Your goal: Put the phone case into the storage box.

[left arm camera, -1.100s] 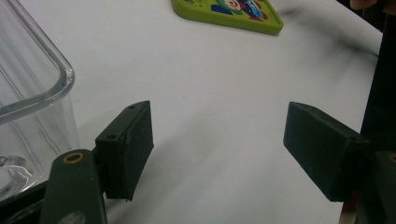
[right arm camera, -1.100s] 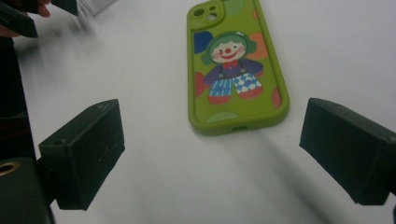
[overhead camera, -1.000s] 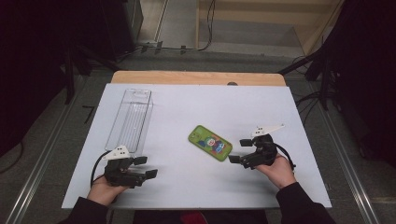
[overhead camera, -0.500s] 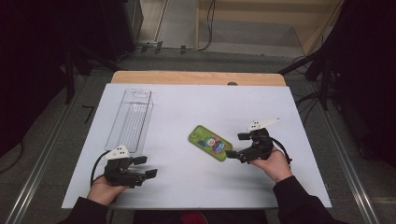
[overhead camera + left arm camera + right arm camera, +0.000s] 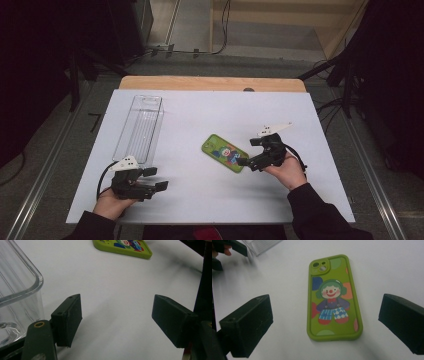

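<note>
High view: clear bin (image 5: 139, 128) beside phone case (image 5: 225, 153)

Green phone case (image 5: 333, 298) between open tongs (image 5: 332, 325)

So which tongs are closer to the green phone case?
Right. The right tongs sit open right at the near end of the phone case, not touching it. The left tongs rest far off, beside the clear bin.
</note>
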Available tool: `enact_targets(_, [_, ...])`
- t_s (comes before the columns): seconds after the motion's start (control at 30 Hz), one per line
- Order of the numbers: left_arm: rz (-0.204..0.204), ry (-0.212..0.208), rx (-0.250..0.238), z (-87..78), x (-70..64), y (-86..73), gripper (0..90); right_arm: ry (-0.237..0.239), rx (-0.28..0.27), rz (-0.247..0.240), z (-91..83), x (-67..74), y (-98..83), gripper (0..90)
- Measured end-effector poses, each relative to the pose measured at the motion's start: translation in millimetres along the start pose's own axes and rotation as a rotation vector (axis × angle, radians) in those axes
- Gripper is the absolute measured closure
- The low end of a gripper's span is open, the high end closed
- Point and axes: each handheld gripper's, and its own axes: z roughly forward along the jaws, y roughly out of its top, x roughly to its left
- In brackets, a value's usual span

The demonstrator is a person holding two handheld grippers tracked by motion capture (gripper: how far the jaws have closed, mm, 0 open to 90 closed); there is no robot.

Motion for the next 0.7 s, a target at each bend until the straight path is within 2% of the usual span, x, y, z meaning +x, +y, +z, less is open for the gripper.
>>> enact_targets(0.47, [0.001,-0.005,0.001,-0.5,-0.1,-0.1,24.6,0.017,-0.007,-0.004,11.9,2.9,17.2,0.0])
enact_targets(0.6, [0.0,-0.003,-0.001,-0.9,0.0,-0.2,24.6,0.003,0.0,-0.009,15.8,3.9,20.8,0.0])
enact_targets(0.7, [0.0,-0.004,-0.001,-1.1,0.0,-0.3,24.6,0.009,0.011,-0.003,19.8,3.6,23.2,0.0])
